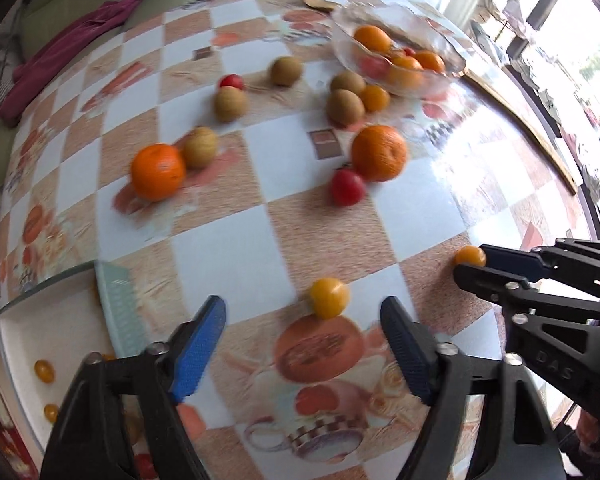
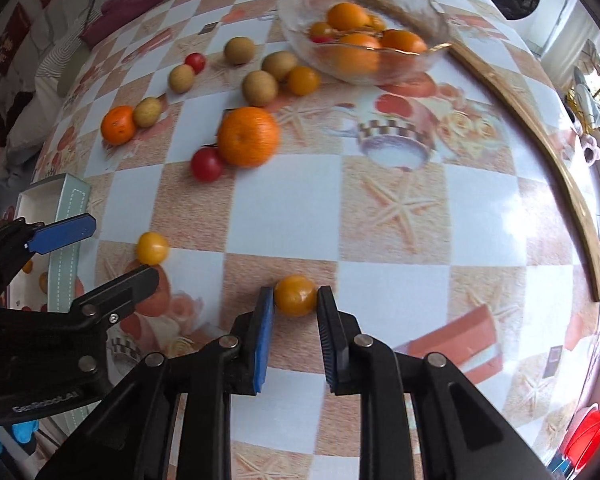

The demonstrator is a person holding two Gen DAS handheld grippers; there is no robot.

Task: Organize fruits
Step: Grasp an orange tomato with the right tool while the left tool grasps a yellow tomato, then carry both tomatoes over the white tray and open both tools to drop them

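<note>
Fruit lies scattered on a checked tablecloth. My left gripper [image 1: 302, 312] is open, its fingers either side of a small yellow tomato [image 1: 329, 297], which also shows in the right wrist view [image 2: 152, 247]. My right gripper [image 2: 296, 296] is shut on a small orange tomato [image 2: 296, 295] resting on the table; it also shows in the left wrist view [image 1: 470, 257]. A glass bowl [image 1: 444, 46] at the far side holds oranges. A big orange [image 2: 248, 136] with a red tomato [image 2: 207, 164] beside it lies mid-table.
A white box [image 1: 24, 340] with small yellow tomatoes stands at the table's left edge. Several kiwis [image 1: 345, 106], another orange [image 1: 157, 171] and a red tomato [image 1: 231, 81] lie further back. A wooden strip [image 2: 572, 192] runs along the right edge.
</note>
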